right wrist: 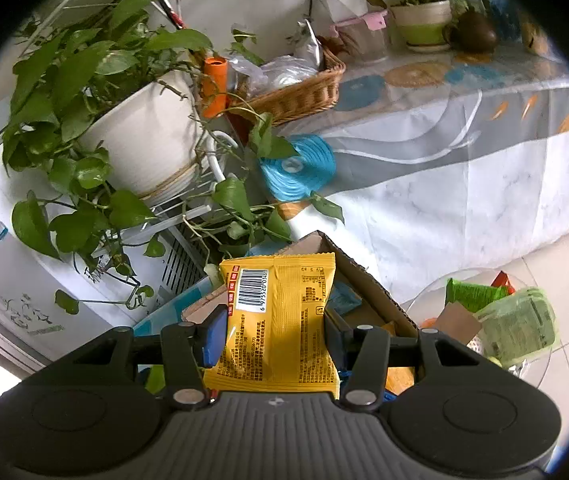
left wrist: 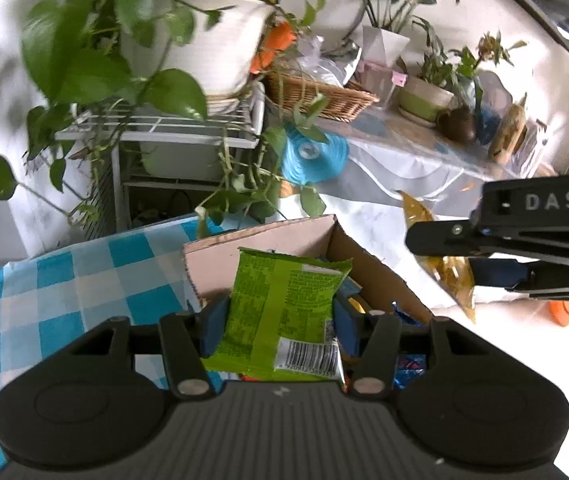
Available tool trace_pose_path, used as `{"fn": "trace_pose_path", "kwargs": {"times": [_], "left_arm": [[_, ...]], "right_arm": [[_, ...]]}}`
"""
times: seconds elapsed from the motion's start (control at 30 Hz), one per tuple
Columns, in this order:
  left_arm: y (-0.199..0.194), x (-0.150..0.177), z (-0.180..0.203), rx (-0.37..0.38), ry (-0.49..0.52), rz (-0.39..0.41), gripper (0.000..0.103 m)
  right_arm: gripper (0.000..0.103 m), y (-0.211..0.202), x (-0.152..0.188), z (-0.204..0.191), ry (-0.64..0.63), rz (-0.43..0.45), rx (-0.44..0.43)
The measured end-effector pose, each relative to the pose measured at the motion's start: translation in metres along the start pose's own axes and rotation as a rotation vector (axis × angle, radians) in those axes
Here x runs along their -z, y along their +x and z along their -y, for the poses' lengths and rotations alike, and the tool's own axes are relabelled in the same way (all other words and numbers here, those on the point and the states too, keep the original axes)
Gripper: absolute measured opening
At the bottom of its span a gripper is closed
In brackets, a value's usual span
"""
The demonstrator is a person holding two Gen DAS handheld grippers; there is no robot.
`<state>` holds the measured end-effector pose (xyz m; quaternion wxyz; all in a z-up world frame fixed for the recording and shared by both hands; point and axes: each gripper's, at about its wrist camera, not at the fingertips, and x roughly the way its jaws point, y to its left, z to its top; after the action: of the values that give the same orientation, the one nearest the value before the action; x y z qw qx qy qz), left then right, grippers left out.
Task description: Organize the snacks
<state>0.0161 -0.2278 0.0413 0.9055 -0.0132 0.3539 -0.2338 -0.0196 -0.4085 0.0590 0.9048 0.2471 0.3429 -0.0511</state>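
Above the open cardboard box point(left wrist: 284, 248) on the blue-checked cloth point(left wrist: 56, 288), the left gripper point(left wrist: 278, 316) clamps a green snack packet point(left wrist: 280, 312), barcode end nearest the camera. The right gripper point(right wrist: 274, 330) pinches a yellow snack packet point(right wrist: 280, 324) over the same box; more snacks sit in a glass bowl point(right wrist: 540, 364) nearby.

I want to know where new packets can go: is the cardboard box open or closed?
Open. The cardboard box has its flaps up, and wrapped snacks show inside it, behind the green packet gripped by the left gripper.
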Motion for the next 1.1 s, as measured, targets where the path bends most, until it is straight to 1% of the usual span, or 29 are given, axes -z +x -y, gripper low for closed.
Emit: {"fn": "trace_pose_path", "kwargs": {"times": [0.07,0.1,0.17,0.2,0.23,0.3,0.33,0.4,0.53,0.67,0.73,1.03,1.07,1.1], "left_arm": [[0.002,-0.001,0.009,-0.011,0.022,-0.009,0.056],[0.002,-0.002,0.011,-0.015,0.029,-0.014,0.059],[-0.001,-0.002,0.018,-0.019,0.049,-0.011,0.069],[-0.003,-0.002,0.020,-0.026,0.060,-0.010,0.079],[-0.005,-0.002,0.022,-0.040,0.068,-0.010,0.085],[-0.008,-0.002,0.025,-0.061,0.084,-0.011,0.088],[-0.008,-0.003,0.027,-0.065,0.091,-0.016,0.090],[-0.010,-0.004,0.028,-0.091,0.099,-0.033,0.096],[-0.015,-0.004,0.029,-0.114,0.111,-0.048,0.098],[-0.019,-0.004,0.027,-0.150,0.107,-0.082,0.099],[-0.021,-0.004,0.025,-0.160,0.101,-0.102,0.100],[-0.031,-0.002,0.019,-0.205,0.062,-0.183,0.101],[-0.033,-0.002,0.018,-0.212,0.058,-0.184,0.101],[-0.034,-0.002,0.017,-0.220,0.054,-0.187,0.101]], "right_arm": [[0.057,0.003,0.000,0.004,0.022,-0.007,0.004],[0.058,0.005,0.000,0.006,0.029,-0.014,0.003],[0.061,0.006,0.001,0.008,0.042,-0.023,0.003],[0.065,0.006,0.001,0.010,0.052,-0.022,0.003],[0.069,0.006,0.001,0.010,0.057,-0.022,0.004],[0.073,0.004,0.001,0.010,0.056,-0.016,0.004],[0.076,0.004,0.000,0.010,0.054,-0.014,0.005],[0.079,0.002,0.000,0.010,0.051,-0.009,0.009],[0.084,0.001,0.000,0.009,0.039,-0.008,0.016],[0.088,-0.001,0.000,0.008,0.022,-0.004,0.027],[0.092,-0.001,-0.001,0.010,0.016,-0.008,0.038],[0.093,-0.008,0.005,0.011,-0.029,-0.025,0.147],[0.094,-0.010,0.007,0.010,-0.042,-0.023,0.158],[0.097,-0.012,0.009,0.010,-0.052,-0.025,0.169]]}}
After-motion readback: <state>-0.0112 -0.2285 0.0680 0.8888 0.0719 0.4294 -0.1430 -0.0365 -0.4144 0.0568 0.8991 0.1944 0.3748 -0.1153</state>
